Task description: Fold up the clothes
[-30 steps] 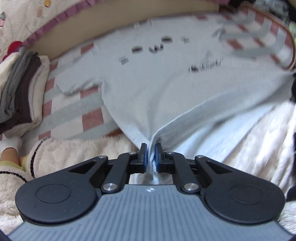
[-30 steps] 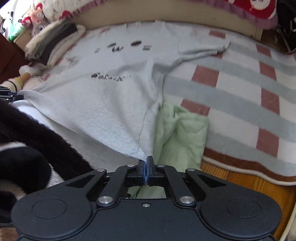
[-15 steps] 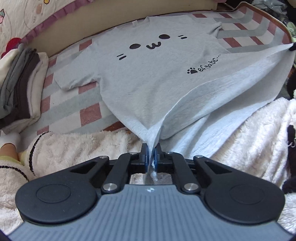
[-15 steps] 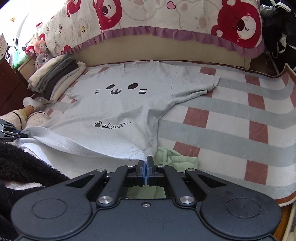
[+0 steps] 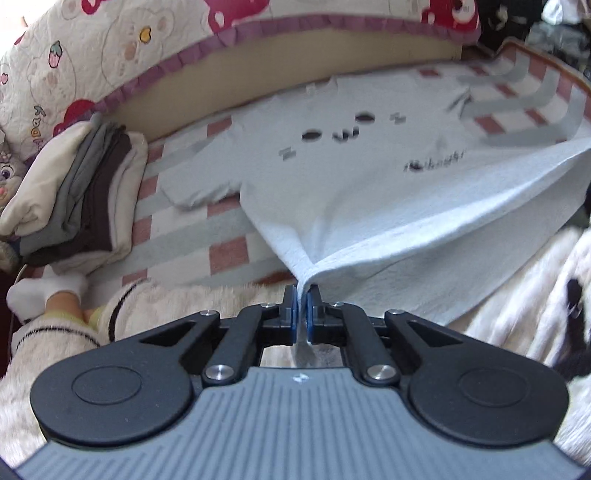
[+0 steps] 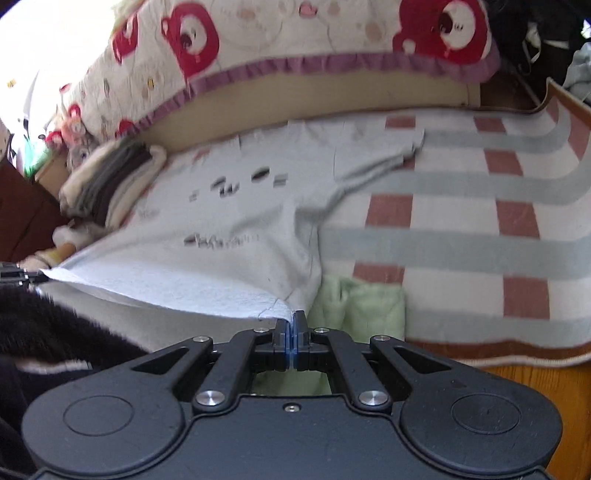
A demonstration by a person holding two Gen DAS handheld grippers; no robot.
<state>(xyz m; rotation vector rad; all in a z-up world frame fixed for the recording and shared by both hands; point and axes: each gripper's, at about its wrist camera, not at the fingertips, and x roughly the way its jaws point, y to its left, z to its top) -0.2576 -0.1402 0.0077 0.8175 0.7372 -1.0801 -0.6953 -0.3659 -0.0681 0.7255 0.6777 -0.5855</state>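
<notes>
A light grey T-shirt point(image 5: 369, 177) with a black cat-face print lies face up on the striped bed cover, collar toward the headboard. My left gripper point(image 5: 303, 295) is shut on one bottom corner of its hem, and the cloth rises taut from the bed to the pads. My right gripper point(image 6: 293, 319) is shut on the other hem corner of the T-shirt point(image 6: 240, 229). The hem edge stretches lifted between the two grippers. The left gripper's tip shows at the far left of the right wrist view point(image 6: 22, 275).
A stack of folded clothes point(image 5: 77, 195) sits left of the shirt by the headboard. A green cloth point(image 6: 362, 302) lies at the bed's near edge beside my right gripper. A fluffy white and black garment point(image 5: 517, 280) is close below. The bear-print quilt point(image 6: 295, 33) covers the headboard.
Both grippers have risen with the hem corners, lifting the shirt's bottom edge off the bed. The views have tilted up and show more of the headboard.
</notes>
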